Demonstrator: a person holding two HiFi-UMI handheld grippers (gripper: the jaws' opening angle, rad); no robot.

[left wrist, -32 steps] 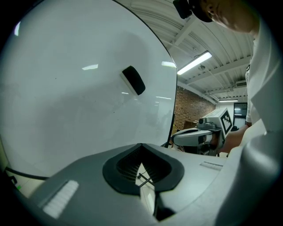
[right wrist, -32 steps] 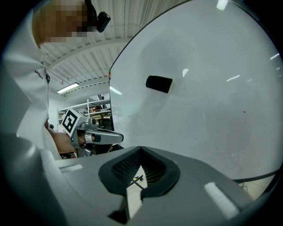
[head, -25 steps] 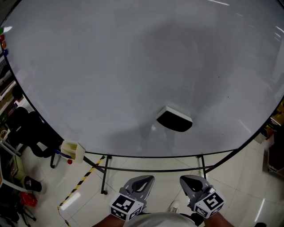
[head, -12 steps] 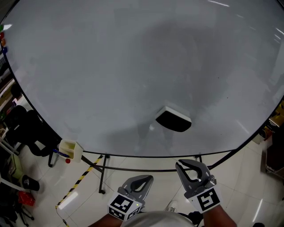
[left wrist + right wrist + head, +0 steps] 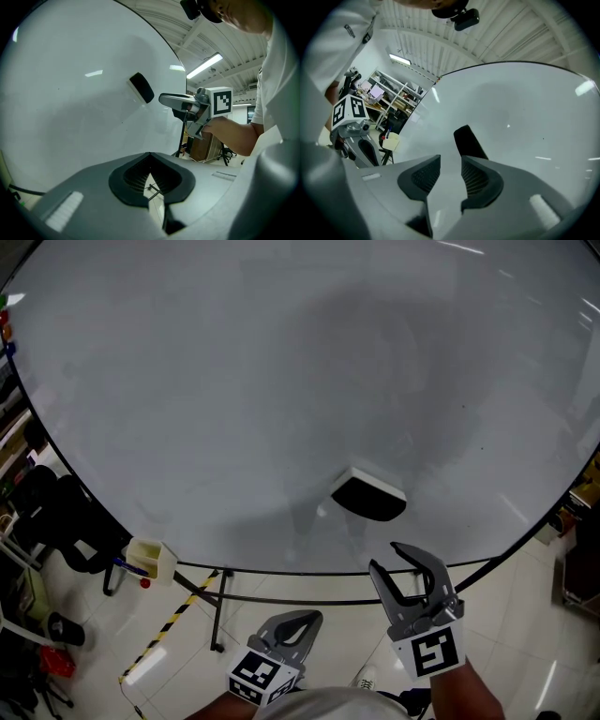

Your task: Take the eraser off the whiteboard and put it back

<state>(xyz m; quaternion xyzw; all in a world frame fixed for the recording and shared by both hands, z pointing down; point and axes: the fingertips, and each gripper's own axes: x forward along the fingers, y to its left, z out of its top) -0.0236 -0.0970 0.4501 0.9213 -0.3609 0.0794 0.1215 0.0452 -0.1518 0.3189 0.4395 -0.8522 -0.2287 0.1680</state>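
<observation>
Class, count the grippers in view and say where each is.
2. The left gripper sits low at the head view's bottom edge, shut. The right gripper is higher, just below the eraser on the whiteboard; its jaws have just been opening, nothing between them.

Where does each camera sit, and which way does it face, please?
Head view: on the person's head, looking steeply down at the whiteboard and eraser; the left gripper and right gripper show below.
Left gripper view: on the left gripper, looking along its shut jaws at the whiteboard; the person's right hand shows.
Right gripper view: on the right gripper, looking between jaws that have just been opening, nothing between them, toward the eraser.
Shared: all show the eraser; each gripper view shows the other gripper.
</observation>
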